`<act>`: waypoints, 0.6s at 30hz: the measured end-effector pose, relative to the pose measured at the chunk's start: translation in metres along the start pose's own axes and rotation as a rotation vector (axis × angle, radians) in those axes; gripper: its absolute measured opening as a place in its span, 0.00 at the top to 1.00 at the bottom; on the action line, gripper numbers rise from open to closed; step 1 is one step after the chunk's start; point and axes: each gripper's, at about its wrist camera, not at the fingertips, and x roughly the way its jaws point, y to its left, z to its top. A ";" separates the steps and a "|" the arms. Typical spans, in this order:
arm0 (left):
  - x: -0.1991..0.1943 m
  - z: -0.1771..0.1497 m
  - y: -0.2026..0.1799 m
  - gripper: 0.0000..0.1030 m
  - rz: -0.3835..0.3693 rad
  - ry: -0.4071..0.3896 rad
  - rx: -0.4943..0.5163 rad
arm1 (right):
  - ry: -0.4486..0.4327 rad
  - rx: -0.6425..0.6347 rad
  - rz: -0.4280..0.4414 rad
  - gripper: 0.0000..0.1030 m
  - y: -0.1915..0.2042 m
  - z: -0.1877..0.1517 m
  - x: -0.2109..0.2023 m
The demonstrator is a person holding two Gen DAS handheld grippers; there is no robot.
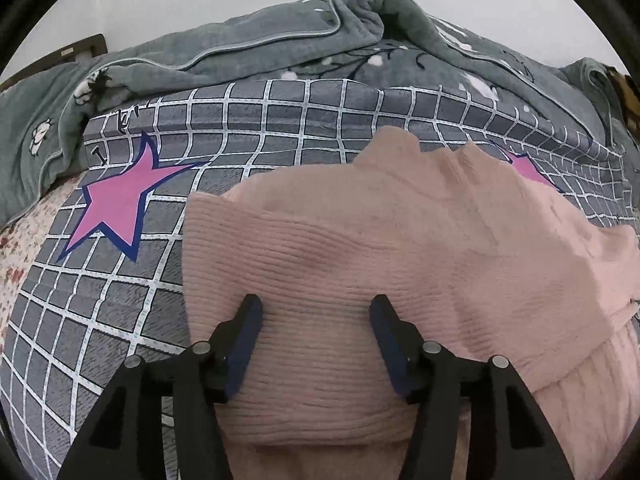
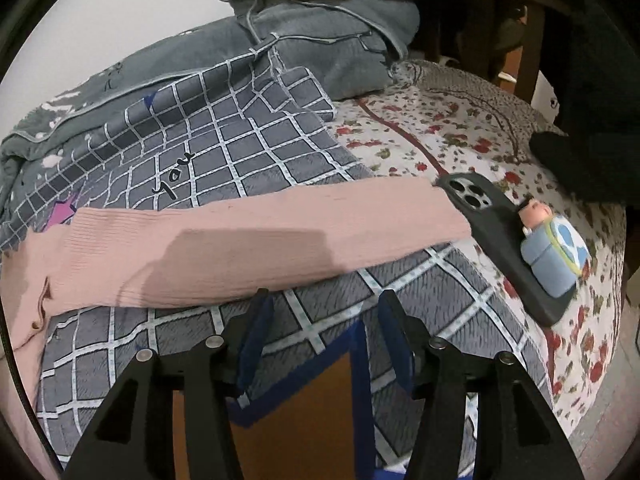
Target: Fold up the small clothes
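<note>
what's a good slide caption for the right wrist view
Open right hand-held gripper hovers near a pink sweater sleeve on a grid-patterned cover, phone beside it.

The pink sweater (image 1: 400, 248) is cut off by the right and lower edges of the left wrist view. In the right wrist view its body leaves the left edge, and the end of its sleeve (image 2: 256, 236) covers one corner of the phone (image 2: 504, 240). A small figure (image 2: 552, 256) hides part of the phone's back.
</note>
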 end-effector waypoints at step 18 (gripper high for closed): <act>0.005 0.001 -0.004 0.40 0.004 -0.008 0.010 | 0.014 0.042 0.056 0.46 -0.005 0.007 0.010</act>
